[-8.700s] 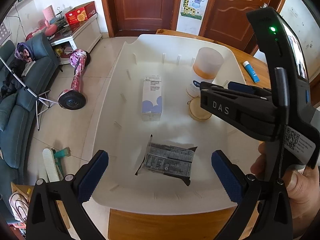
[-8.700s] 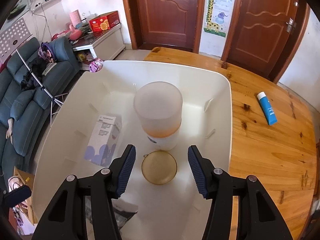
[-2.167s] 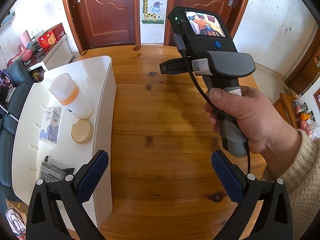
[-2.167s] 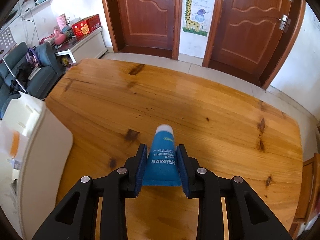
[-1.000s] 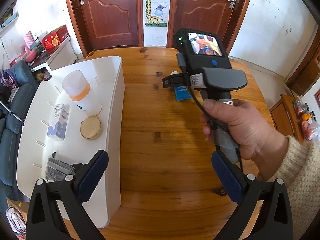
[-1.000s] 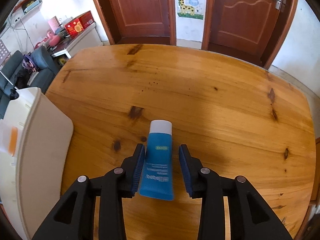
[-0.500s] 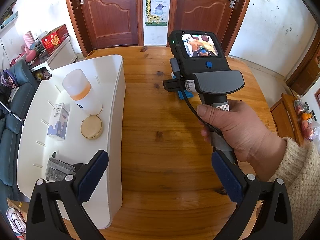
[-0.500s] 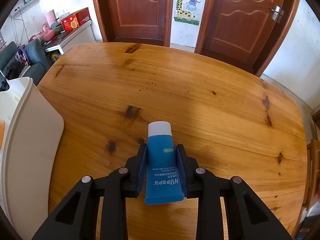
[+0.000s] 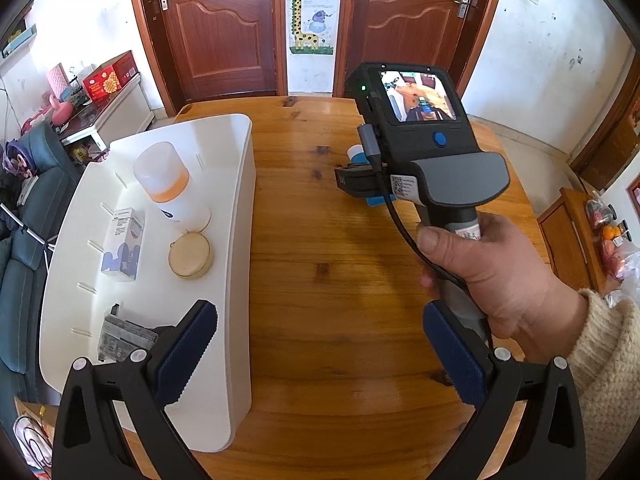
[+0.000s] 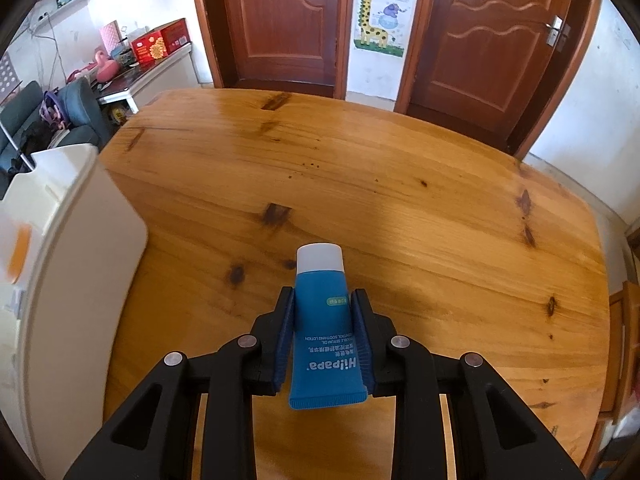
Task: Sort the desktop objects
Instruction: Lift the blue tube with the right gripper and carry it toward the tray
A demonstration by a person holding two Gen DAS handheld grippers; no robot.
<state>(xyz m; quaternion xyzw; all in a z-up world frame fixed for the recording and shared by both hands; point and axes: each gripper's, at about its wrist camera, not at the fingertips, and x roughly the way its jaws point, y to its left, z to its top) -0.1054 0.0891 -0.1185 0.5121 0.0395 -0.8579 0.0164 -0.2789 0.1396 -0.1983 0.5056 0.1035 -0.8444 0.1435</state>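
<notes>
the blue tube (image 10: 326,338) sits between the pads of our right gripper (image 10: 323,340), clamped at both flanks, out over the bare wooden table (image 10: 400,200). its long axis runs straight along the fingers: white cap pointing away from us toward the doors, flat crimped end back toward our wrist, label face up. from the left wrist view we catch only a sliver of it past the right gripper's body, cap and crimp peeking out to either side. we cannot tell whether it is touching the wood or lifted just clear of it.

we judge the pickup is done and the carry is the step in hand. the white tray (image 9: 240,240) lies to the left, well apart from the tube, and already holds the jar with the orange band (image 9: 166,176), the small carton (image 9: 122,244), the round wooden lid (image 9: 189,255) and a dark packet (image 9: 124,336).

next we need to lift enough to clear the tray's tall wall, swing left, and find a bare patch of the tray, keeping the tube level so it doesn't slip.

our left gripper (image 9: 320,356) hangs with its jaws wide apart, nothing between them, hovering near the tray's near corner.
</notes>
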